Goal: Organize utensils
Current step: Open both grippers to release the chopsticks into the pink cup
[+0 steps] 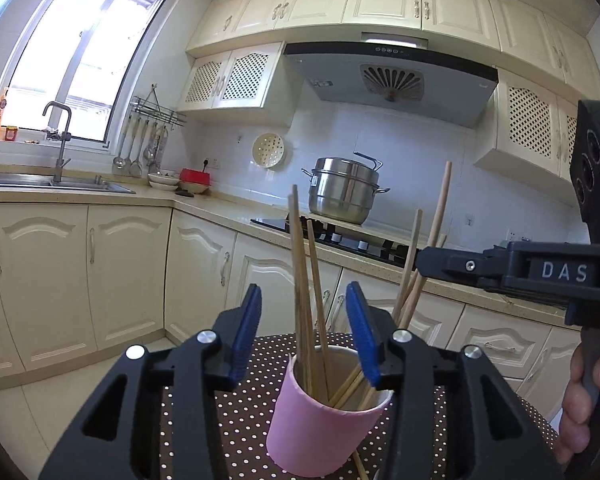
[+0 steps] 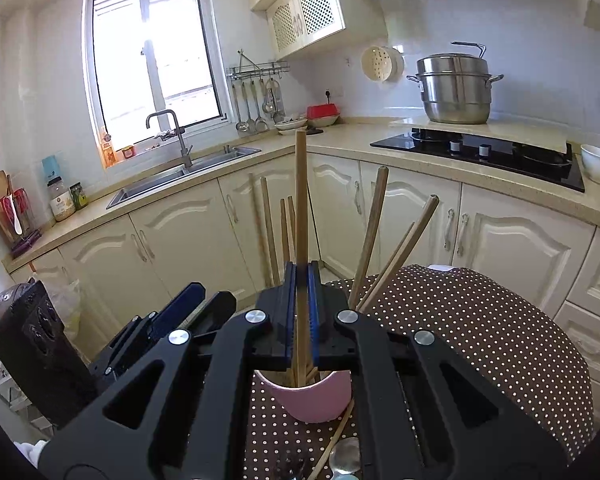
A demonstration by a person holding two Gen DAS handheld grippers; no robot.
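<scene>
1. Left wrist view: your left gripper stands with its blue pads parted, gripping nothing. Between them rise thin wooden chopsticks standing in the pink cylindrical cup, which sits at six o'clock on the brown polka-dot tablecloth. Your right gripper comes in from three o'clock beside further sticks leaning right.

2. Right wrist view: your right gripper is clamped on one long upright wooden chopstick, its lower end inside the pink cup at six o'clock. Other sticks fan toward one o'clock. A loose stick and a metal spoon lie on the cloth below the cup.

3. Step in hand, as I judge it: seating this chopstick in the cup. Next, you should lower it, part the right pads, then fetch the loose stick.
</scene>
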